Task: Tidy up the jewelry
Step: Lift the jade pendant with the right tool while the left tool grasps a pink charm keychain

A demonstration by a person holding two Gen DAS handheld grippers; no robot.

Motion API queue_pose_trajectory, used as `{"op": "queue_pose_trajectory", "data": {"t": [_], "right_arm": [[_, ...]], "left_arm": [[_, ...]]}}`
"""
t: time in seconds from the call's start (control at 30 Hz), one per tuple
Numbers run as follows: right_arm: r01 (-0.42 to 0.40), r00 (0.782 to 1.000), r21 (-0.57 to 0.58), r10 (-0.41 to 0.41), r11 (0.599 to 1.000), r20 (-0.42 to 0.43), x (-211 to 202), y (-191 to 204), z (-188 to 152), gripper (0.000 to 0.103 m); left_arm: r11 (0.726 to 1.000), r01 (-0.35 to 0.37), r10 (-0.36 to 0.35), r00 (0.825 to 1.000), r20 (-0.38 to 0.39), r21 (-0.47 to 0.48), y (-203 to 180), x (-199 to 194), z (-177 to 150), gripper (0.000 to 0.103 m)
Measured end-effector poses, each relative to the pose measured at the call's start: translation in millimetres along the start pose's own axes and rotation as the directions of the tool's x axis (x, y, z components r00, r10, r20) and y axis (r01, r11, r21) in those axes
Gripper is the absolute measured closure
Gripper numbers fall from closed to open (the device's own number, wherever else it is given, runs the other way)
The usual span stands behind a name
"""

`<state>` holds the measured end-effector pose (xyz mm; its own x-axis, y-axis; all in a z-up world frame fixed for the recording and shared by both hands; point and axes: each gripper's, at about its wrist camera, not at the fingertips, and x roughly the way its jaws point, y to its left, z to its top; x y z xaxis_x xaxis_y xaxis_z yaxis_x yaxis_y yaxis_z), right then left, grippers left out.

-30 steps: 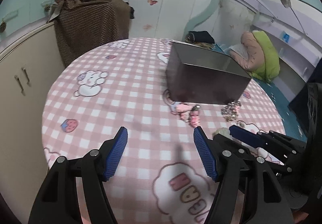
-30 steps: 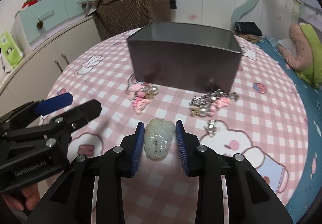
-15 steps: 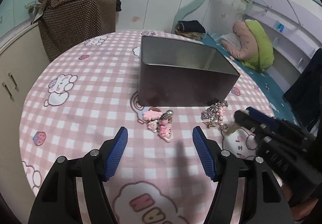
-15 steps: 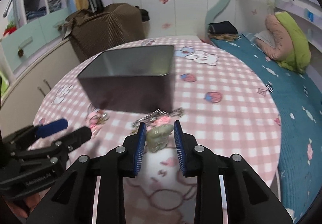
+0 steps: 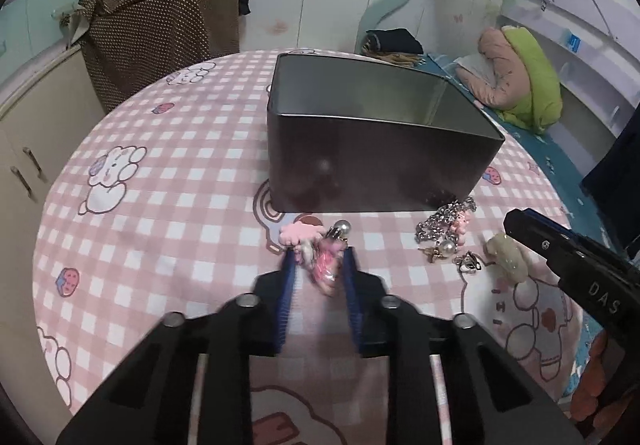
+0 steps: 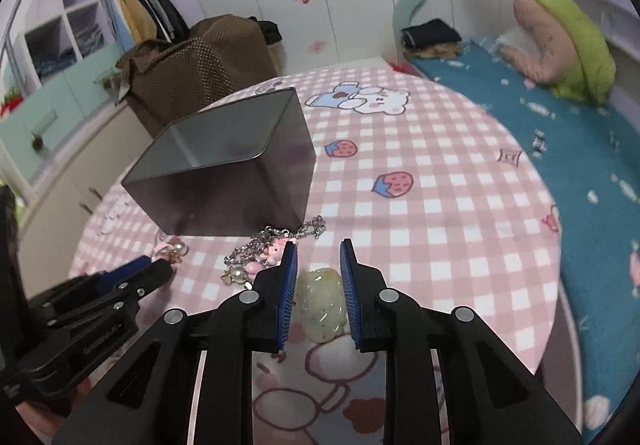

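Standing on the checked tablecloth (image 5: 168, 165), the metal tin (image 5: 372, 149) shows bare inner walls. Left gripper (image 5: 318, 261), just closing, pinches pink charms (image 5: 326, 265); right gripper (image 6: 319, 257) clasps a pale jade pendant (image 6: 322, 305).

Ahead of both pairs of jaws the metal box (image 5: 380, 149) is standing in the way. The counter (image 6: 440, 205) to the right of the right jaws is lying open; the chain cluster (image 6: 264, 249) is crowding their left.
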<state>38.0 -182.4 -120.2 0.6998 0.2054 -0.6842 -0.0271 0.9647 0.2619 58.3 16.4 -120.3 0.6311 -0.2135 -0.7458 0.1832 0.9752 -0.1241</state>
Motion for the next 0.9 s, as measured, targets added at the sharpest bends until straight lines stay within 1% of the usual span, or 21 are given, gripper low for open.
{"op": "queue_pose_trajectory", "data": {"t": [0.03, 0.1, 0.13, 0.17, 0.37, 0.4, 0.43, 0.47, 0.5, 0.53, 0.57, 0.67, 0.7, 0.73, 0.77, 0.83, 0.9], "right_arm": [[0.008, 1.0, 0.009, -0.008, 1.0, 0.001, -1, -3, 0, 0.056], [0.032, 0.999, 0.015, -0.031, 0.999, -0.004, -1, -5, -2, 0.038], [0.039, 0.999, 0.021, -0.039, 0.999, -0.002, -2, -6, -3, 0.038], [0.035, 0.999, 0.022, -0.035, 0.999, -0.003, -2, -7, -3, 0.038], [0.055, 0.998, -0.01, -0.055, 0.998, -0.038, 6, -8, -11, 0.039], [0.06, 0.998, -0.032, -0.061, 0.998, -0.035, 6, -5, -12, 0.044], [0.059, 0.998, -0.054, -0.061, 0.997, -0.036, 7, -2, -13, 0.051], [0.067, 0.997, -0.067, -0.069, 0.996, -0.035, 8, 0, -14, 0.054], [0.087, 0.995, -0.087, -0.09, 0.992, -0.031, 9, 3, -14, 0.059], [0.089, 0.995, -0.097, -0.092, 0.991, -0.031, 9, 4, -14, 0.073], [0.07, 0.996, -0.097, -0.074, 0.993, -0.04, 11, 5, -14, 0.079], [0.054, 0.997, -0.105, -0.059, 0.993, -0.047, 11, 6, -13, 0.086], [0.044, 0.997, -0.096, -0.049, 0.994, -0.052, 12, 6, -13, 0.09], [0.035, 0.998, -0.086, -0.04, 0.996, -0.057, 12, 6, -12, 0.092], [0.028, 0.998, -0.08, -0.033, 0.996, -0.06, 12, 6, -12, 0.092], [0.043, 0.997, -0.09, -0.048, 0.995, -0.057, 12, 8, -11, 0.092], [0.041, 0.997, -0.088, -0.046, 0.995, -0.06, 12, 9, -11, 0.092]], "left_arm": [[1.0, 0.01, -0.01, 1.0, -0.001, 0.001, 1, 0, 0, 0.09], [1.0, 0.023, -0.023, 1.0, -0.003, 0.006, 2, 0, 0, 0.092], [0.999, 0.046, -0.046, 0.999, -0.01, 0.002, 4, 0, 0, 0.096], [0.998, 0.057, -0.057, 0.998, -0.014, -0.005, 5, -1, -1, 0.097], [0.997, 0.071, -0.071, 0.997, -0.022, -0.025, 13, -7, -4, 0.097], [0.997, 0.076, -0.077, 0.997, -0.024, -0.033, 14, -7, -5, 0.097], [0.996, 0.079, -0.08, 0.997, -0.024, -0.04, 15, -8, -6, 0.097], [0.996, 0.08, -0.081, 0.996, -0.021, -0.043, 16, -9, -7, 0.097], [0.996, 0.081, -0.081, 0.997, -0.016, -0.043, 17, -10, -7, 0.097], [0.996, 0.079, -0.08, 0.997, -0.013, -0.043, 17, -11, -6, 0.097], [0.996, 0.078, -0.079, 0.997, -0.009, -0.044, 17, -12, -6, 0.097], [0.995, 0.086, -0.086, 0.996, 0.002, -0.054, 18, -15, -6, 0.097], [0.995, 0.086, -0.086, 0.996, 0.005, -0.055, 18, -15, -5, 0.097], [0.994, 0.089, -0.089, 0.996, 0.01, -0.057, 18, -16, -5, 0.097], [0.994, 0.092, -0.091, 0.996, 0.013, -0.058, 18, -17, -4, 0.097], [0.994, 0.093, -0.092, 0.996, 0.023, -0.057, 19, -19, -3, 0.097], [0.994, 0.095, -0.093, 0.995, 0.038, -0.054, 18, -22, -2, 0.097]]}}
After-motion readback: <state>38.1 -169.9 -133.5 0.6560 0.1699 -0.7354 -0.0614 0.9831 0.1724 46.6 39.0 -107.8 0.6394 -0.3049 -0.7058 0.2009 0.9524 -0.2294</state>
